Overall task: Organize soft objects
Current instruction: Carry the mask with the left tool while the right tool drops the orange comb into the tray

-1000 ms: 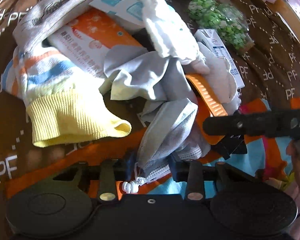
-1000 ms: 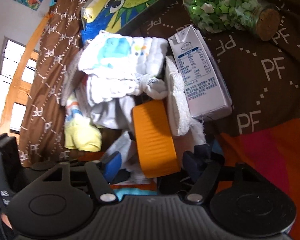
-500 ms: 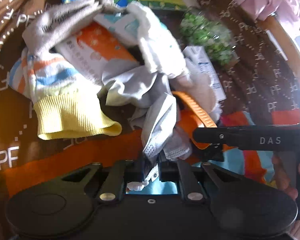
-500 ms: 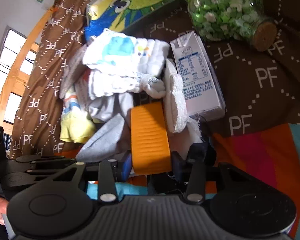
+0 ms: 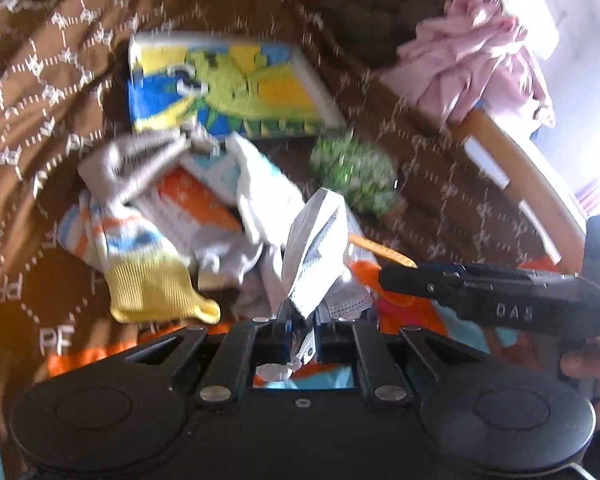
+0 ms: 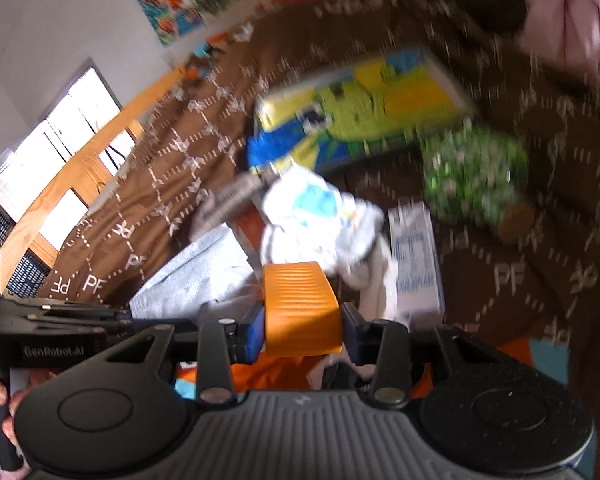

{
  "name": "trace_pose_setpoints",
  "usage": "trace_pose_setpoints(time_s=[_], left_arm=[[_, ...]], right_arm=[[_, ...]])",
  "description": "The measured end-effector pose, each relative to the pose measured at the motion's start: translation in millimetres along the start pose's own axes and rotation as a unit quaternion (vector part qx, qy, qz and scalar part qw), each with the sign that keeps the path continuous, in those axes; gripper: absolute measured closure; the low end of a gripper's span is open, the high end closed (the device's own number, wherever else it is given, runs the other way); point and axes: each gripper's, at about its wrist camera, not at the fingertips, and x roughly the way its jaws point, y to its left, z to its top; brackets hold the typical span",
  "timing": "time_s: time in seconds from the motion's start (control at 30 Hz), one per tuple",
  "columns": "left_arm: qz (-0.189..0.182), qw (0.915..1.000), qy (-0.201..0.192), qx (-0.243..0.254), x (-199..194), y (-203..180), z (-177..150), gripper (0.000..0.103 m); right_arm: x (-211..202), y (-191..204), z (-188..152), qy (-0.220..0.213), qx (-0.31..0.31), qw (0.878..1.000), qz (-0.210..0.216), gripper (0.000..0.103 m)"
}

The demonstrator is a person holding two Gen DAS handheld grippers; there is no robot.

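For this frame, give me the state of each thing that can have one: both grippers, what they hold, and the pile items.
left gripper: shut on the face mask
face mask: pinched, standing up above the pile
right gripper: shut on the orange strap
orange strap: clamped between the fingers
striped sock: lying on the blanket
jar of green stars: on its side, corked
milk carton: lying flat

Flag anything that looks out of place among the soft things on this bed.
The milk carton and the jar of green bits, lying on its side, are hard things beside the heap of socks and cloths; they look out of place.
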Motion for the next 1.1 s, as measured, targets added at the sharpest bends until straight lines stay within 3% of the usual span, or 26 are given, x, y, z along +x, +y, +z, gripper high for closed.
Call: trace_pose_setpoints(time_s=[0.17,0.47,0.6,0.87,1.1], left_arm=[[0.005,0.9994,-0.034,-0.01,-8,5,24,0.093],[0.025,0.9966,-0.075,-0.024,15,29,89,0.092],[0.044,0.9949,-0.089,-0.018,35,45,124,0.092],[0.088,0.9854,-0.142,-0.034,94,93,186,0.09],[0.095,0.9832,-0.141,-0.068,157,133,204,0.09]], right_arm=[[-16,9,12,-0.054,-0.045,0.997,-0.028,0.061],[4,-11,55,-0.054,-0.009,0.998,0.001,0.061],[22,-17,90,-0.063,-0.007,0.998,0.003,0.061],[104,-22,172,-0.087,-0.001,0.996,-0.003,0.061],[192,-49,188,-0.067,0.037,0.997,-0.032,0.061]])
